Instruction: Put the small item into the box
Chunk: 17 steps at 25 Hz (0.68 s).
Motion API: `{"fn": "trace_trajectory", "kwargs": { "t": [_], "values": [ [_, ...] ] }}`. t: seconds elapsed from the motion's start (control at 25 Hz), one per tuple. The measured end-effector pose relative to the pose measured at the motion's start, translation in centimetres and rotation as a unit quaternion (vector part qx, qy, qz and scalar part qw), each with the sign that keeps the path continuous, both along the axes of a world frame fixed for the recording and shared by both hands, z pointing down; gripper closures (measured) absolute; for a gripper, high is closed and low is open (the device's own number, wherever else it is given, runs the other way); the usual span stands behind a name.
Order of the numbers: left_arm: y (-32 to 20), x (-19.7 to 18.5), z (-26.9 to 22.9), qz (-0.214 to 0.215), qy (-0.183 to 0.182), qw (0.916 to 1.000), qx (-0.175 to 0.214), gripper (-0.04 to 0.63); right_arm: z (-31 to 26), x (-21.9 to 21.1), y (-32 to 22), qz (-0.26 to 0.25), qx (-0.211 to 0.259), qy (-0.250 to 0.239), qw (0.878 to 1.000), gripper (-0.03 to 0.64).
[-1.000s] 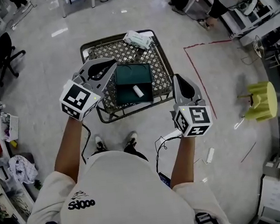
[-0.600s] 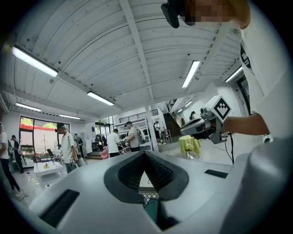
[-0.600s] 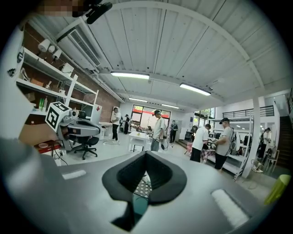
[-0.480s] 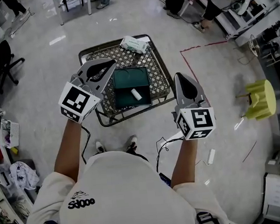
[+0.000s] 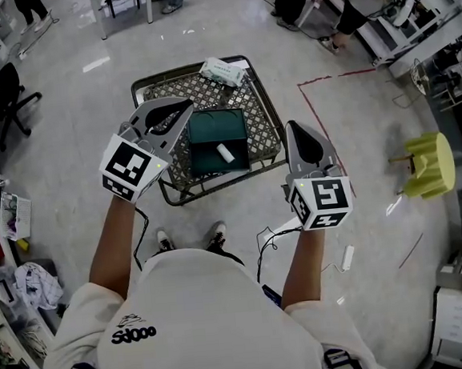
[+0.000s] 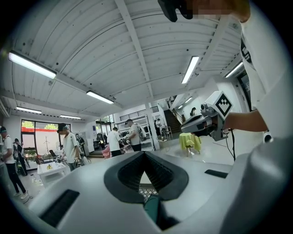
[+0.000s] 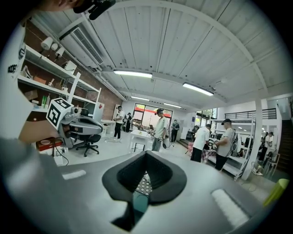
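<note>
Head view: the green box (image 5: 216,129) sits mid-top on the low lattice table (image 5: 258,105). The small white item (image 5: 225,153), a short cylinder, lies in the box's nearer half, at about 5 o'clock from its centre. It appears to be inside already, and nothing else shows in the box. A white packet (image 5: 222,69) rests at the table's 12 o'clock edge. The left gripper (image 5: 184,107) hangs at the box's 9 o'clock and the right gripper (image 5: 293,128) at its 3 o'clock, both clear of it.

Handling, as a judgement: the item looks light, rigid and smooth, and likely to roll. A hold across its round body at mid-length would suit.

Left gripper view: the pads meet tip to tip with nothing between them. Lattice and a sliver of green box show at 6 o'clock below the tips.

Right gripper view: same picture, closed fully and empty.
</note>
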<state>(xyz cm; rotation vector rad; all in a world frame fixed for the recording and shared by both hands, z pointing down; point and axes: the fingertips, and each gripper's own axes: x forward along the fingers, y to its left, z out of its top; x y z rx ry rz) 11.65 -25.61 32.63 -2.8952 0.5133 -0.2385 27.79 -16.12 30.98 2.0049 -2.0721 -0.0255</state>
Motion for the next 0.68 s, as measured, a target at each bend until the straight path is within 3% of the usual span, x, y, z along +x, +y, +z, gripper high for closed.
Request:
{"fn": "trace_trajectory", "kwargs": {
  "t": [0.68],
  "values": [
    [0.38,-0.19,0.6,-0.001,-0.002,1.0,-0.007,0.589,0.71,-0.31,0.18,-0.007,-0.013,0.004,1.0,0.607]
  ]
}}
